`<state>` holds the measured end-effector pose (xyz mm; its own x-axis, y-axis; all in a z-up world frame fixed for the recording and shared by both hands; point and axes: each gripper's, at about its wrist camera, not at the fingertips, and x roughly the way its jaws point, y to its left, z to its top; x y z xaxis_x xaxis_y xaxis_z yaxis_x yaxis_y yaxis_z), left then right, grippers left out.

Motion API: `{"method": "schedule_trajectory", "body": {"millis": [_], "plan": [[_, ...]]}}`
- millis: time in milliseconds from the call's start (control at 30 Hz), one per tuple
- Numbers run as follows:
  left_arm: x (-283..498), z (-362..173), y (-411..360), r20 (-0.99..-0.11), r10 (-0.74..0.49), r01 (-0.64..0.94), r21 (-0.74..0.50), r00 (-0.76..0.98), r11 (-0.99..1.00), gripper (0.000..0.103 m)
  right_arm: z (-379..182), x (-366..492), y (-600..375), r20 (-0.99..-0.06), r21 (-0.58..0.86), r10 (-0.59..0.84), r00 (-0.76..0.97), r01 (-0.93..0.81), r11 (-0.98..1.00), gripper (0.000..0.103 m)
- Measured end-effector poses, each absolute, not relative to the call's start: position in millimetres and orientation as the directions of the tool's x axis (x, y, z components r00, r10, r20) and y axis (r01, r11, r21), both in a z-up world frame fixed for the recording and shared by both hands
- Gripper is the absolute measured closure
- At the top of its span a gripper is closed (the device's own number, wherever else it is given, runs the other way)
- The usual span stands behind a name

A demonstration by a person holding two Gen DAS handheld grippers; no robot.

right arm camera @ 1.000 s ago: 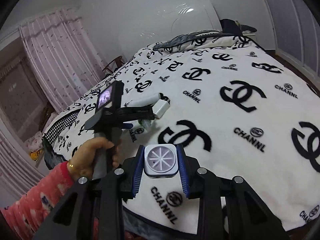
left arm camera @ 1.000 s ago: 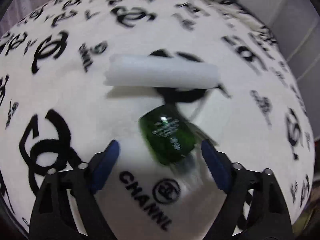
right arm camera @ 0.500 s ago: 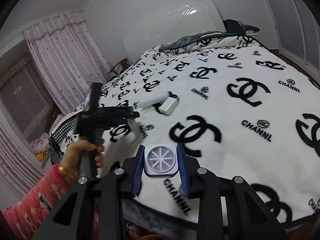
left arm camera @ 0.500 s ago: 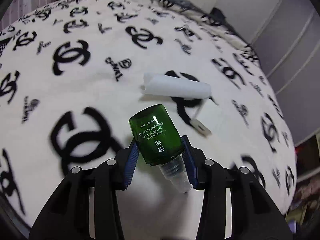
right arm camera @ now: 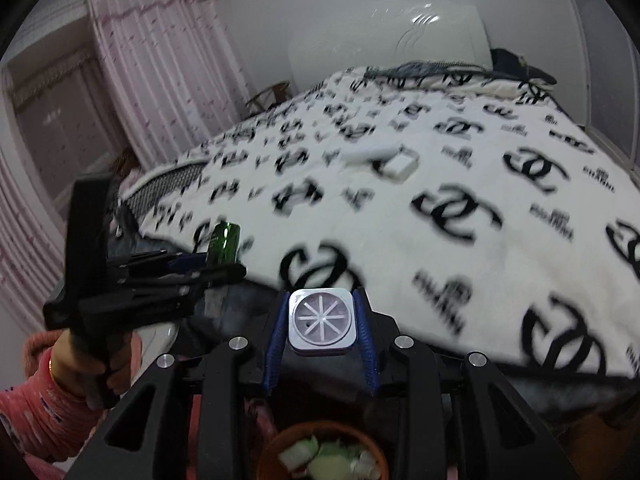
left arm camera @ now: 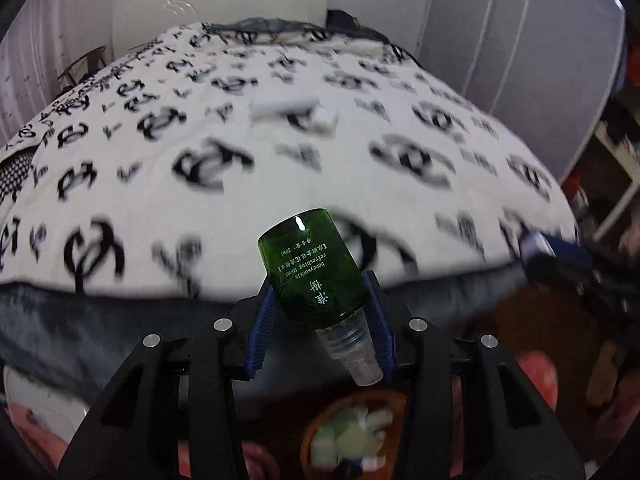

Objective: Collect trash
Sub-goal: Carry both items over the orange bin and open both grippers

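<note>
**Carrying two pieces of trash to the bin**

I am holding the green toner bottle (left arm camera: 314, 266) clamped in my left gripper (left arm camera: 320, 320), its blue pads (left arm camera: 262, 330) pressing on the lower body while the clear cap end (left arm camera: 356, 354) points back toward my hand. My right gripper (right arm camera: 320, 330) is squeezing a small square white lid (right arm camera: 322, 320) between its pads (right arm camera: 276, 334), the spoked face turned up at the camera.

Just below both sets of tongs, the orange-brown bin (right arm camera: 272, 450) is waiting, already holding pale scraps (right arm camera: 320, 456). Beyond my tongs, the logo-print blanket (right arm camera: 460, 184) is stretching away, with a white roll (left arm camera: 282, 110) and a white block (right arm camera: 400, 166) lying far ahead, still to collect.

To do this well, I am judging that each gripper should be brought directly over the bin's mouth before I loosen it. The bottle is sitting tilted, so it may roll out sideways; lowering it close to the rim first should stop it bouncing out. I should release one item at a time, keeping the two grippers from knocking together.
</note>
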<state>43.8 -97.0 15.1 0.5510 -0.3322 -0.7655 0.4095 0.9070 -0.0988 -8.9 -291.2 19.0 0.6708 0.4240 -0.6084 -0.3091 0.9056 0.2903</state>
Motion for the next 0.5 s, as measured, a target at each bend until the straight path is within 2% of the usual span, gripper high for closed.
{"method": "schedule_trajectory", "body": {"millis": [300, 500], "plan": [[-13.2, -86.7, -95.2, -0.889, -0.291, 0.453, -0.11, 0.353, 0.885, 0.061, -75.7, -51.4, -253.3, -0.77, 0.288, 0.395, 0.501, -0.28, 0.916, 0.071], [-19.4, -188.1, -105.0, -0.971, -0.21, 0.445, -0.139, 0.113, 0.884, 0.061, -164.6, -54.0, -232.8, -0.901, 0.253, 0.314, 0.301, -0.224, 0.941, 0.071]]}}
